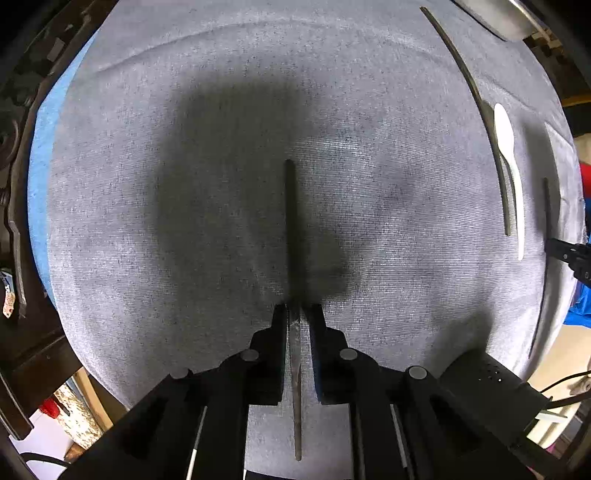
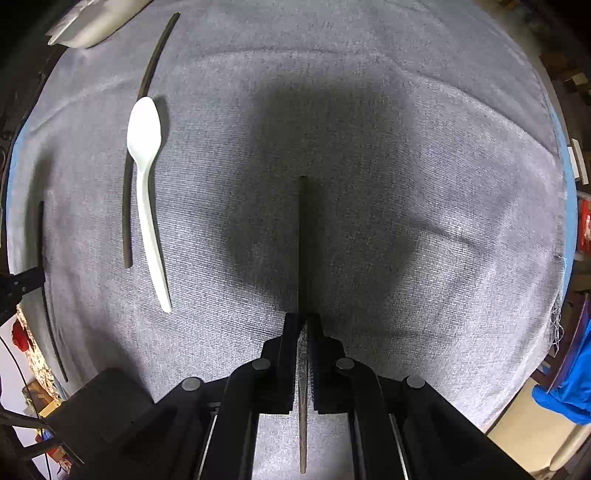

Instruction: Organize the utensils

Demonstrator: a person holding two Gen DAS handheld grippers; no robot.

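Observation:
My left gripper (image 1: 294, 308) is shut on a thin dark chopstick (image 1: 290, 221) that points straight ahead above the grey cloth (image 1: 184, 184). My right gripper (image 2: 303, 317) is shut on another dark chopstick (image 2: 303, 240), also pointing forward over the cloth (image 2: 406, 184). A white plastic spoon (image 2: 146, 177) lies on the cloth to the left in the right wrist view, next to a long dark chopstick (image 2: 127, 206). The spoon (image 1: 508, 155) and that chopstick (image 1: 484, 110) show at the right edge of the left wrist view.
Another dark stick (image 2: 42, 258) lies near the cloth's left edge in the right wrist view. A pale metal object (image 2: 92, 22) sits at the far left corner. The cloth covers a round table; clutter and blue fabric (image 2: 569, 391) lie beyond its edges.

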